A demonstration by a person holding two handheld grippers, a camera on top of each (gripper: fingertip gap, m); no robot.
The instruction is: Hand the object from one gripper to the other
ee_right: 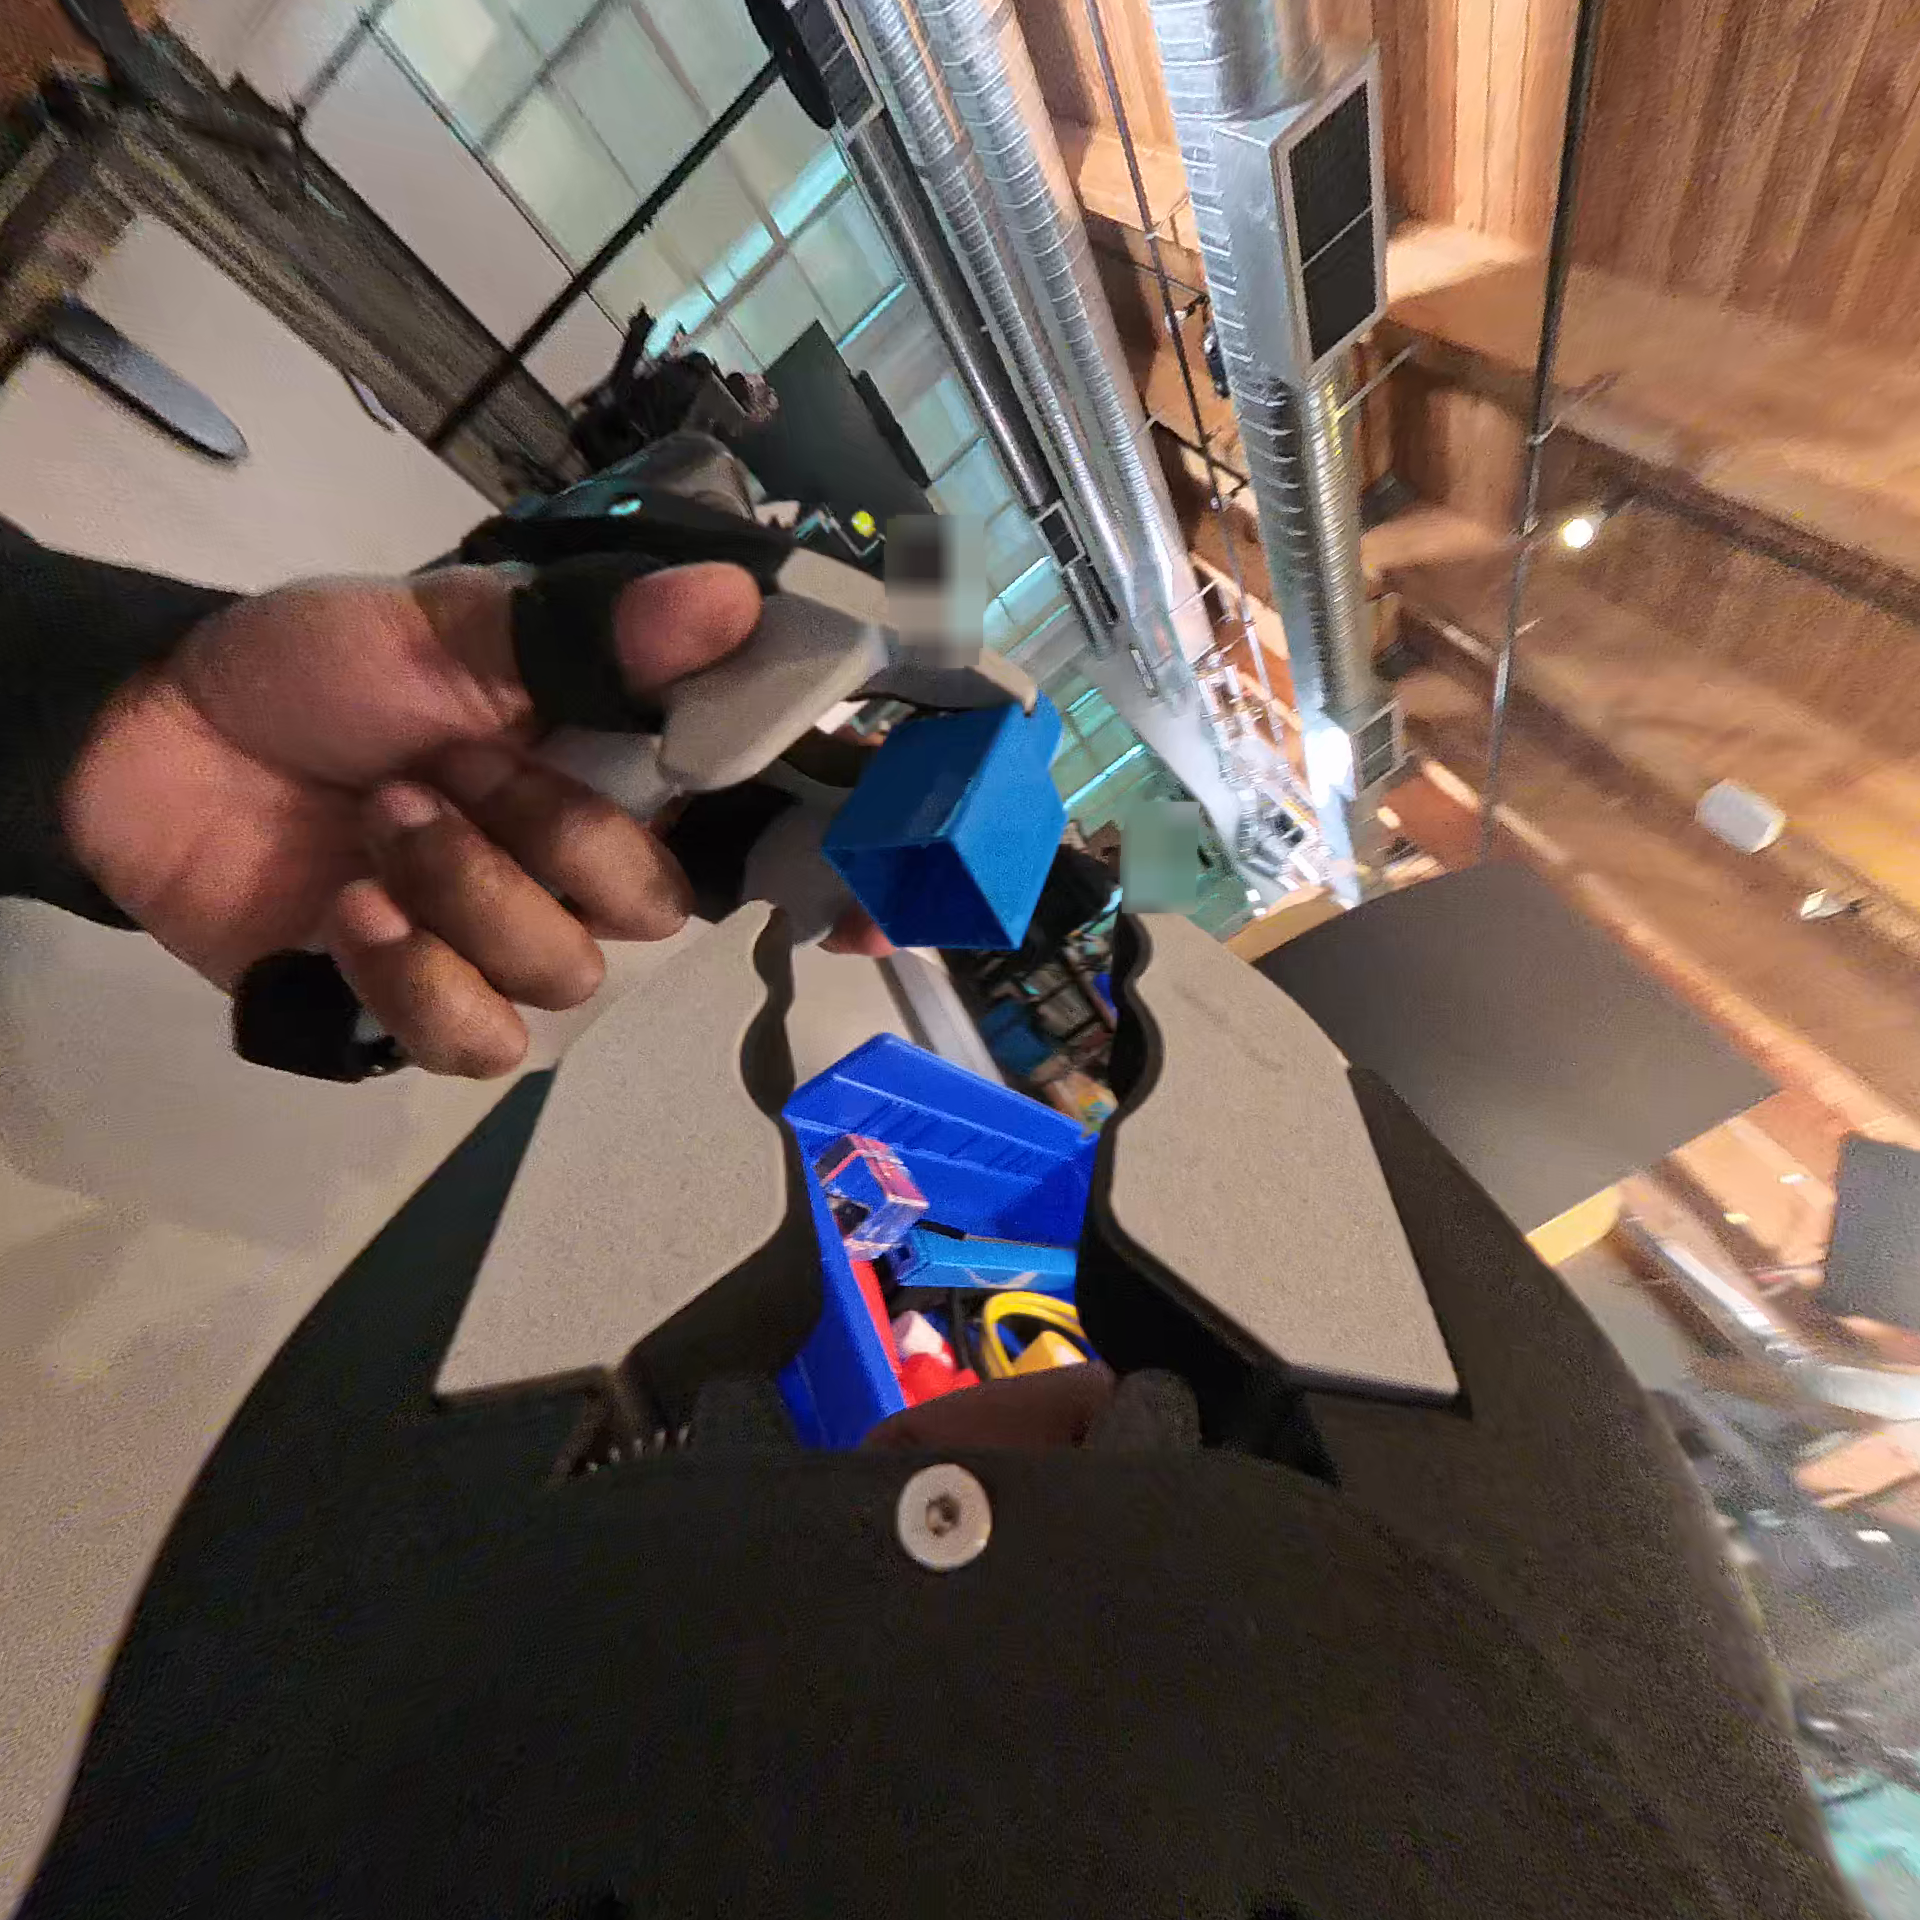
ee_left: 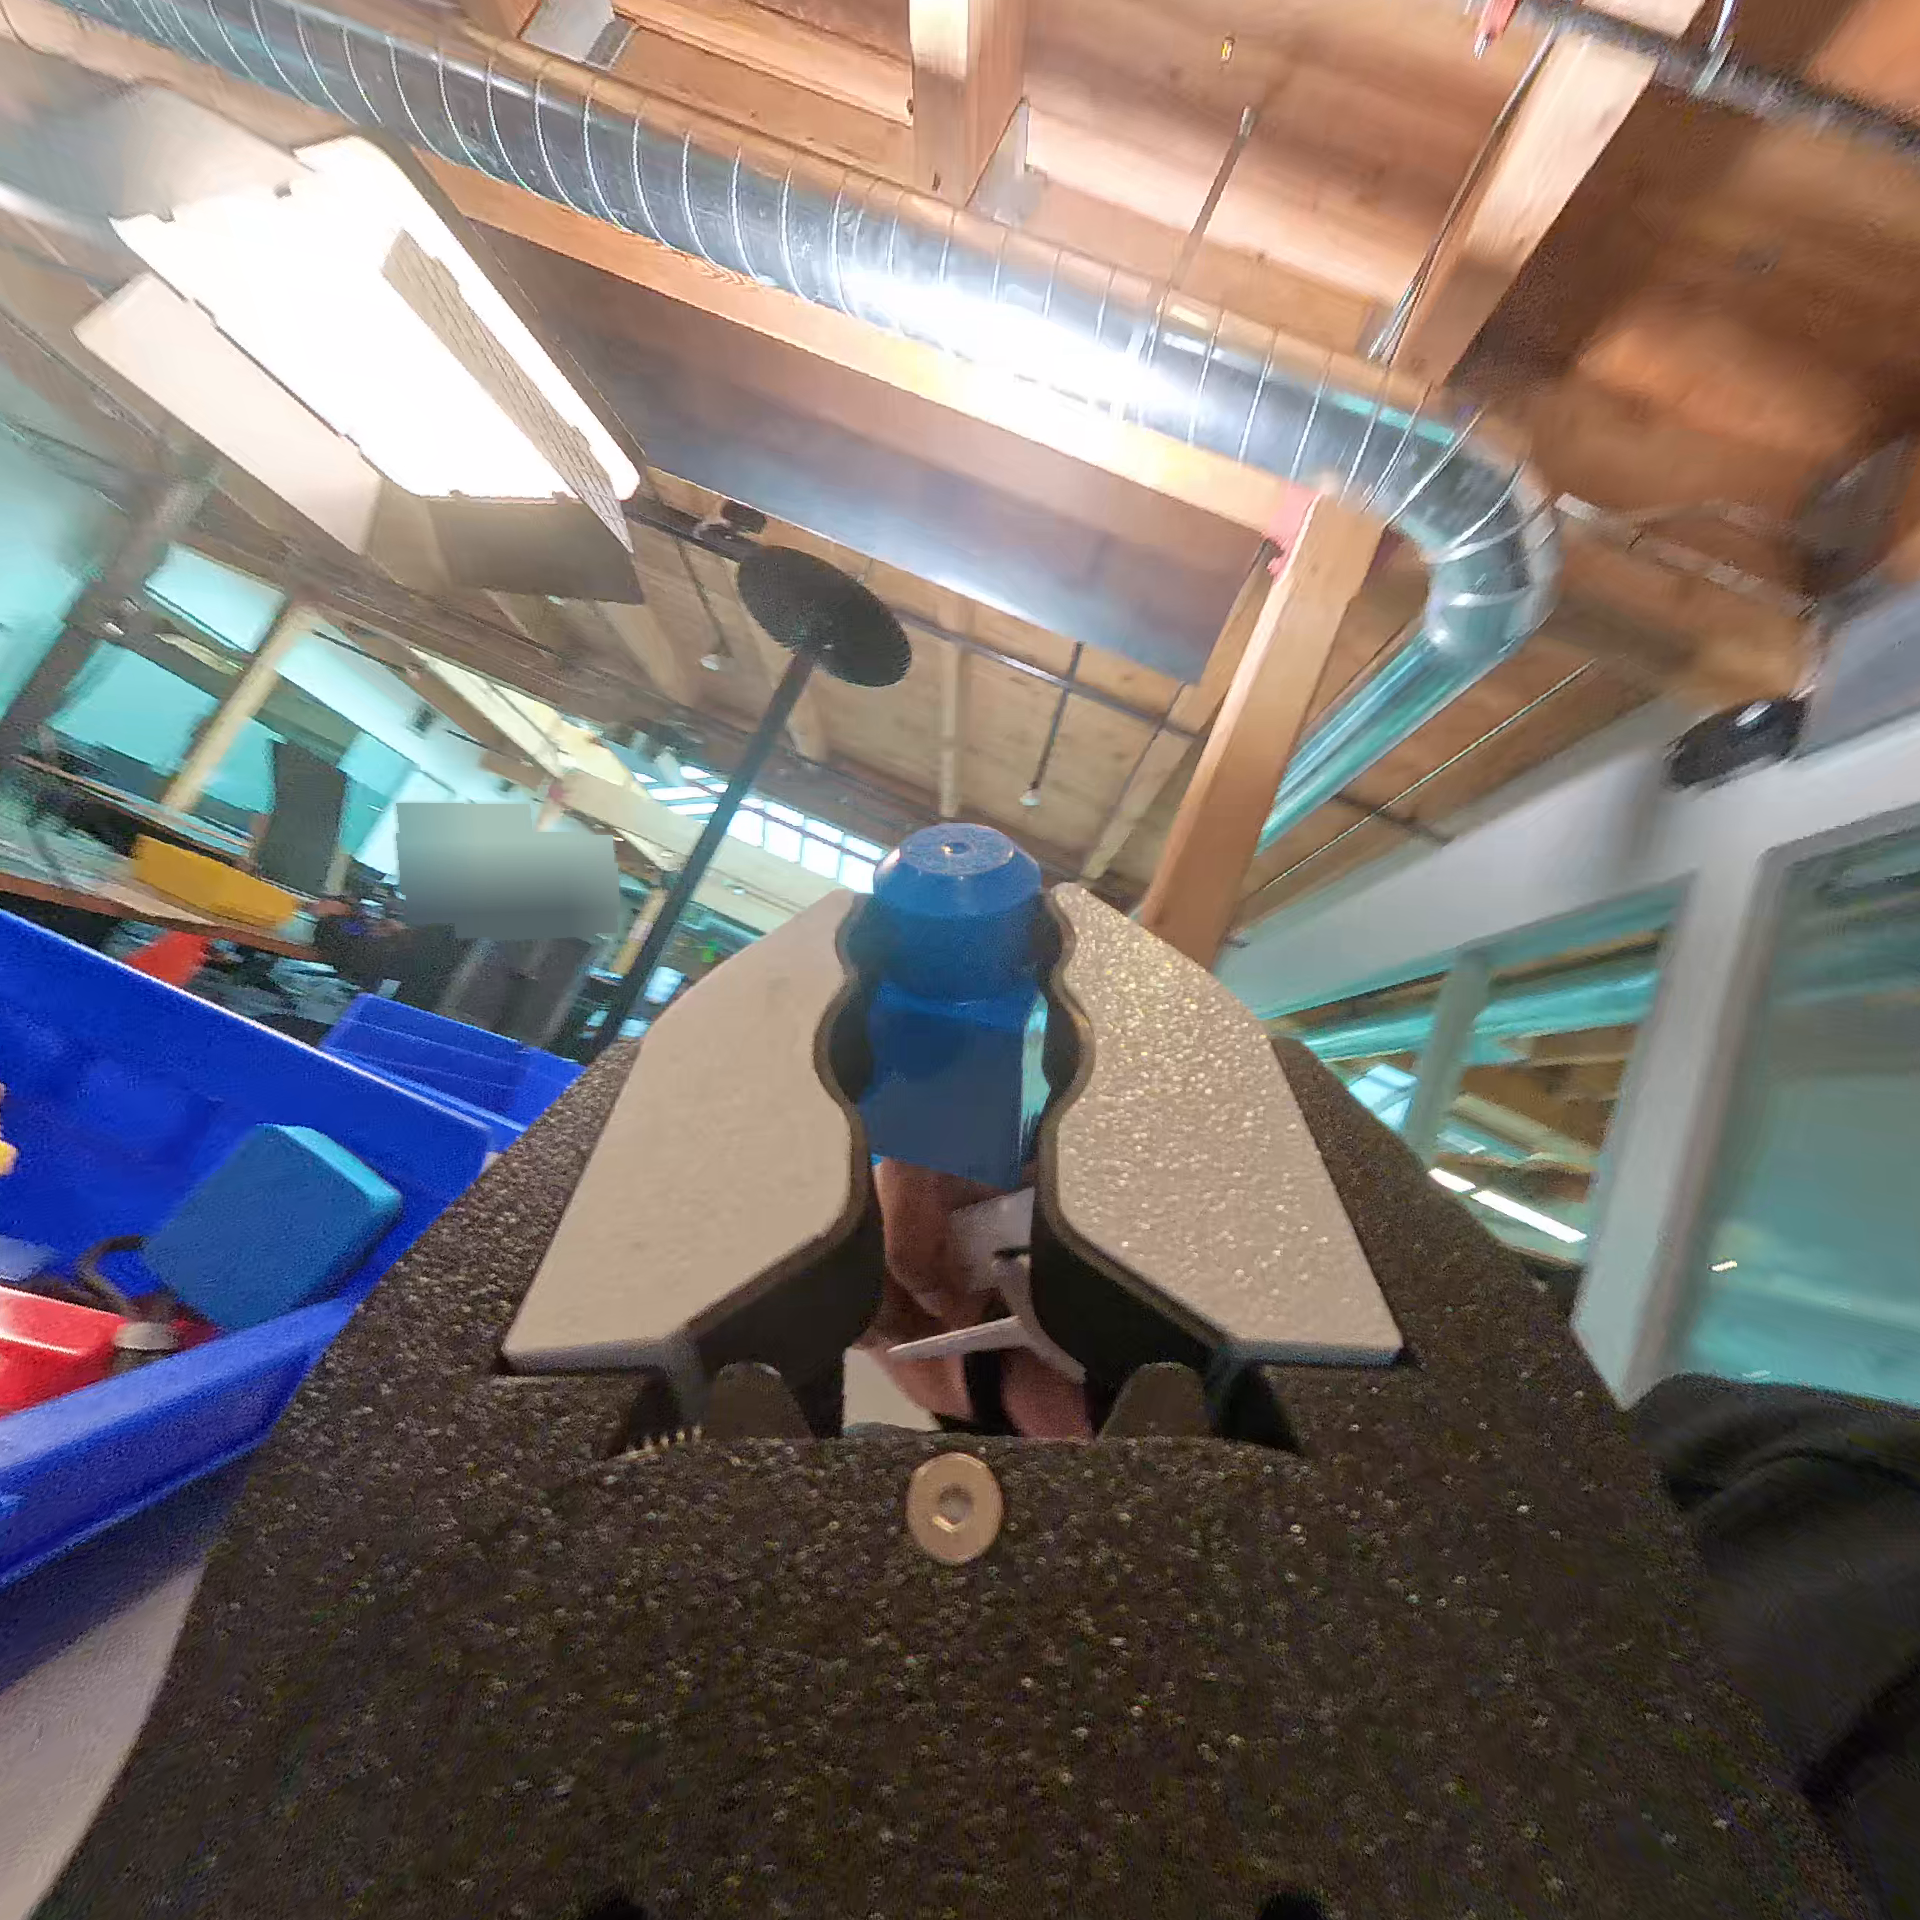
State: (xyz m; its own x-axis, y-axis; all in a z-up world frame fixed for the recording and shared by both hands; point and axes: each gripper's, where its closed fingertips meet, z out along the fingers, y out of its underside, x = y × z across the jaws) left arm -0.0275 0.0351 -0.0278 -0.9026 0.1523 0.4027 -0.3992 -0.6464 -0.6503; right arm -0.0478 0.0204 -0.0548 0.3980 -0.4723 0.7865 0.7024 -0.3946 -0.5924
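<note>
The object is a blue plastic piece (ee_left: 945,997) with a round knob on a square hollow block. My left gripper (ee_left: 945,935) is shut on it just below the knob and holds it up in the air. In the right wrist view the block (ee_right: 945,821) hangs from the left gripper's grey fingers (ee_right: 769,696), which a person's hand (ee_right: 343,769) holds. My right gripper (ee_right: 948,935) is open and empty. Its fingertips sit just short of the block's open end, without touching it.
A blue bin (ee_left: 156,1455) with several small items, among them a light blue block (ee_left: 270,1236), sits at lower left. The same bin (ee_right: 935,1112) shows between the right gripper's fingers. A grey tabletop (ee_right: 156,1195) lies at left. A black pole with a disc (ee_left: 821,613) stands beyond. My right fingertips sit around 4 cm from my left ones.
</note>
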